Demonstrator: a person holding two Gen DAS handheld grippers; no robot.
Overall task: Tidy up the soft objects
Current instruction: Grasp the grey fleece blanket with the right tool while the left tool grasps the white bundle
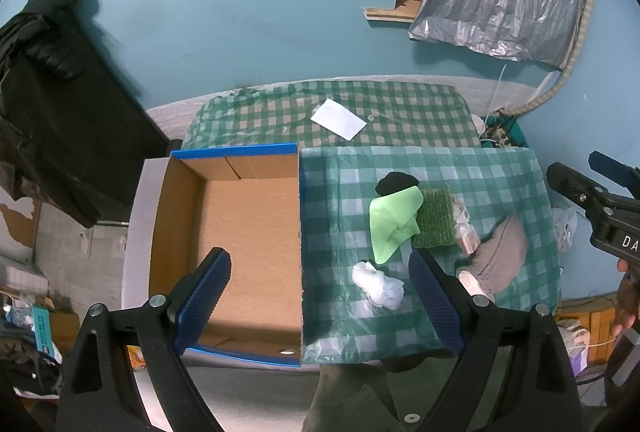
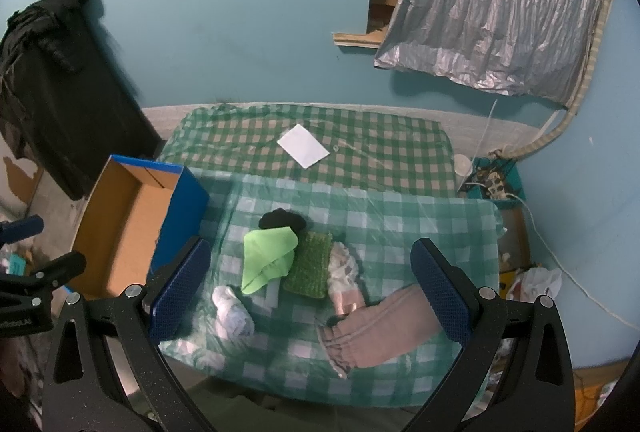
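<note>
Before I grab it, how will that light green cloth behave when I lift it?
The light green cloth lies loosely folded, so it will probably droop and unfold. It looks thin, likely light. One edge overlaps the dark green pad, which it may nudge.

A lived-in home room, probably a bedroom: blue painted wall (image 2: 240, 12), checked cloth (image 2: 360, 152) spread over what seems a bed, dark clothes (image 1: 52, 92) hung up, silver sheet (image 2: 500, 12) draped over an opening.
</note>
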